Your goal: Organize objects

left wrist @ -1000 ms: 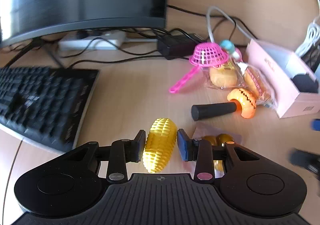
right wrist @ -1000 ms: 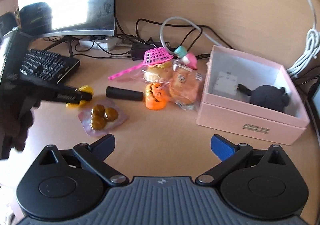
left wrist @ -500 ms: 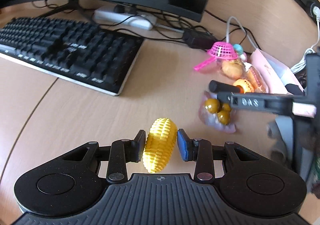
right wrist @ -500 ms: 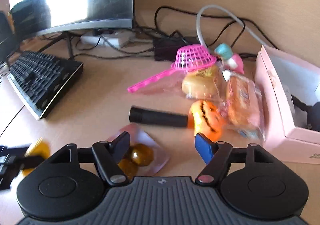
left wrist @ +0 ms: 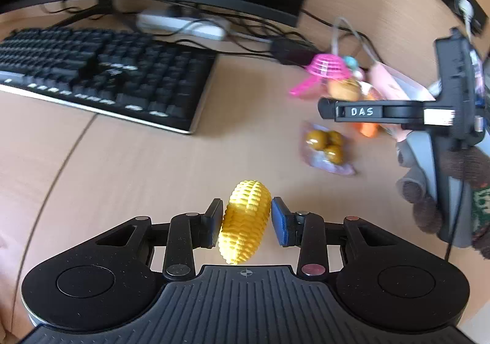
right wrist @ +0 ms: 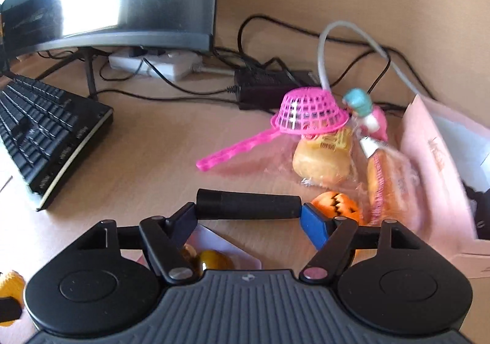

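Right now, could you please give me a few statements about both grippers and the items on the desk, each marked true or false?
1. The left gripper holds the yellow toy corn. True.
2. The right gripper is shut on the pink strainer. False: it is open, straddling the black handle.
3. The pink strainer sits upside down on the wrapped bread. True.
4. The keyboard lies inside the pink box. False: it lies on the desk.

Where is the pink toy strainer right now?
In the right wrist view, the pink toy strainer sits upside down atop a wrapped bun, right of centre, just in front of the black power adapter.
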